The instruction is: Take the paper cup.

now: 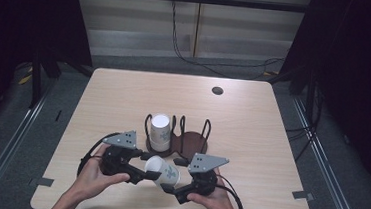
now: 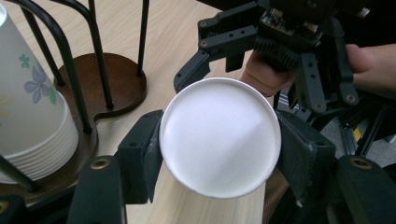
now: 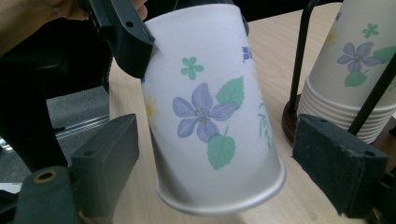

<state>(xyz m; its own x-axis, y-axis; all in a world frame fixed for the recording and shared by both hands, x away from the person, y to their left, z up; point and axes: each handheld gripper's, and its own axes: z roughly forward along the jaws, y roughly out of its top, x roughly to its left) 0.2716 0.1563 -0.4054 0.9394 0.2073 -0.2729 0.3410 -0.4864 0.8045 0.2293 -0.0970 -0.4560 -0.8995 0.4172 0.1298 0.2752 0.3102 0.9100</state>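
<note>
Your left claw [image 2: 219,154] is clamped across the closed base end of a white paper cup printed with purple flowers and green leaves [image 3: 210,116], its pads pressing on either side of the base rim and holding the cup tipped in the air above the near part of the pale wood-grain table [image 1: 253,115]. Your right claw [image 3: 215,168] stands wide, its foam-faced pads [image 3: 336,158] on either side of the cup's rolled mouth rim but apart from it, so nothing is gripped there yet. To take the cup over cleanly, I would centre it between those pads a little above the rolled lip, where the wall is stiffer, and close gently: thin paper like this probably dents under a hard squeeze. Keep the left grip steady until the right pads bear on both sides. The cup is smooth, matte and tapered, narrower at the base, so it may slide towards the thin end if pinched aslant. Just beyond, a dark brown wooden holder with black bent-wire loops [image 1: 191,137] carries an upside-down nested stack of matching cups [image 1: 160,131] in its left bay; the right bay looks free.
</note>
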